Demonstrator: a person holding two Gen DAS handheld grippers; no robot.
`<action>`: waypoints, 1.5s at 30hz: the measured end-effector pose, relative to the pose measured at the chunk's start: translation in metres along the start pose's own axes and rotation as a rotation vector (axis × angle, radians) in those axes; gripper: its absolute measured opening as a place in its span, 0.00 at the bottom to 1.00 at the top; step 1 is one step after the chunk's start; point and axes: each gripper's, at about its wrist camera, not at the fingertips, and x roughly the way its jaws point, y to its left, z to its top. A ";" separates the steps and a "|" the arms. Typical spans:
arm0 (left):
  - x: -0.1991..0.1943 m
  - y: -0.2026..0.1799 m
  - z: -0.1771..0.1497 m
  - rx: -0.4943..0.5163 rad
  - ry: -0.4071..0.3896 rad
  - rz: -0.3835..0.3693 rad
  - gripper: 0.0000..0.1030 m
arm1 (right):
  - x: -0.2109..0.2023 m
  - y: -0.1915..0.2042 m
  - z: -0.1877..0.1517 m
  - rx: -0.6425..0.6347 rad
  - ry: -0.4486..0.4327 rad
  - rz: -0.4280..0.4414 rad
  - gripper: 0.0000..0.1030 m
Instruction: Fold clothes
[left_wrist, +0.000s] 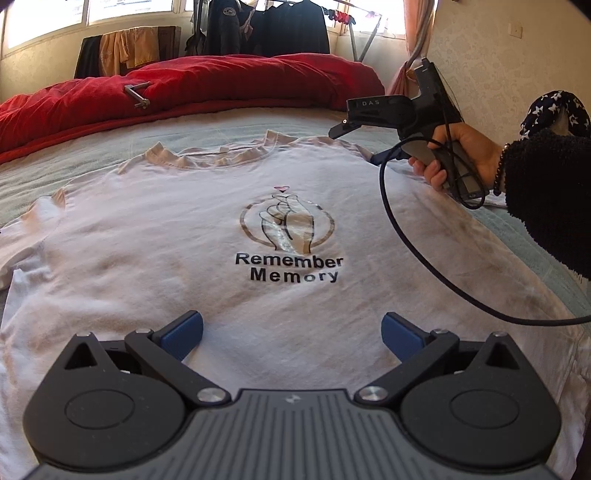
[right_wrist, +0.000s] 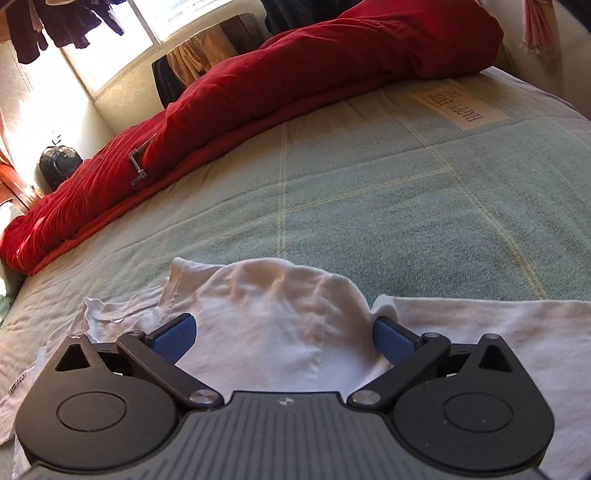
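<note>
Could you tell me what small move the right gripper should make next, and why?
Probably close the right gripper on the bunched sleeve between its open fingers. The white T-shirt lies flat, print up, on the bed, and the left gripper hovers open over its hem, so a sleeve fold seems due first.

The left wrist view looks from low over the white T-shirt (left_wrist: 207, 236) up the bed (left_wrist: 92, 162), while the right wrist view sits close over its sleeve (right_wrist: 266, 317), both sharing the red duvet (left_wrist: 221, 81).
</note>
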 end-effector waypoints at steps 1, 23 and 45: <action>0.000 -0.001 0.000 0.002 0.000 0.001 0.99 | -0.001 0.001 0.003 -0.007 -0.014 -0.015 1.00; -0.001 0.001 0.000 -0.003 -0.004 -0.003 0.99 | -0.016 0.052 0.005 -0.056 0.030 -0.044 1.00; 0.001 -0.002 -0.001 0.016 -0.004 0.013 0.99 | -0.101 0.022 -0.039 -0.029 0.090 0.160 1.00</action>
